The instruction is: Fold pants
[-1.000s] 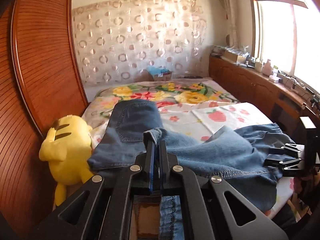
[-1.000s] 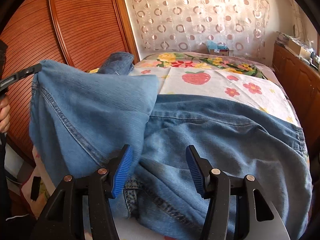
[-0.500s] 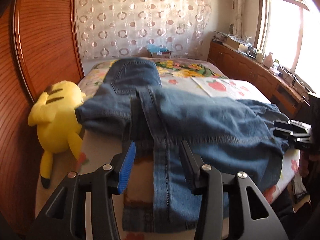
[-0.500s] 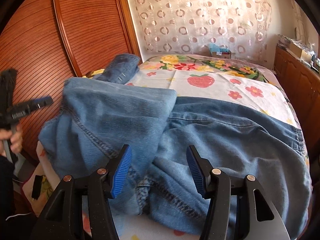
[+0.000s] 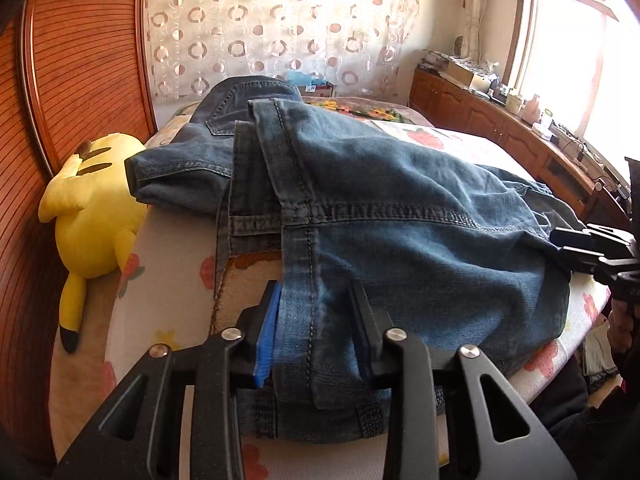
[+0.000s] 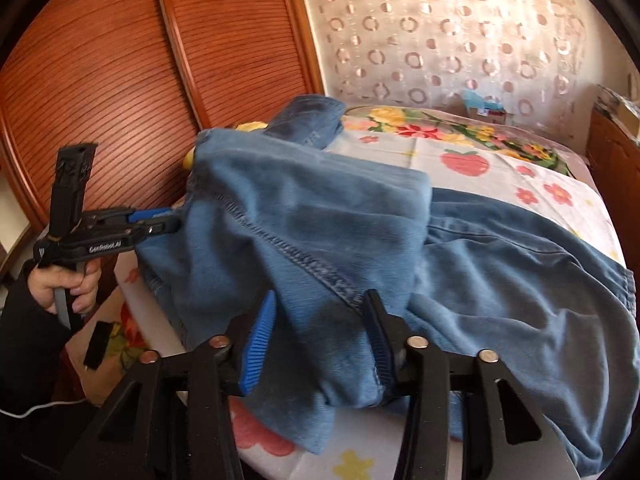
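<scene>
The jeans lay bunched on the flowered bed, a yellow plush toy at nine o'clock. The left gripper was closing, its jaws pressing a seamed fold of denim. The right gripper was closing too, a thick wad filling its jaws.

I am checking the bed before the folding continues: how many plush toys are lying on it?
1: a yellow plush toy with black-tipped ears lies at the bed's edge, beside the wooden wardrobe door, left of the blue denim pants. The pants could hide another.
</scene>
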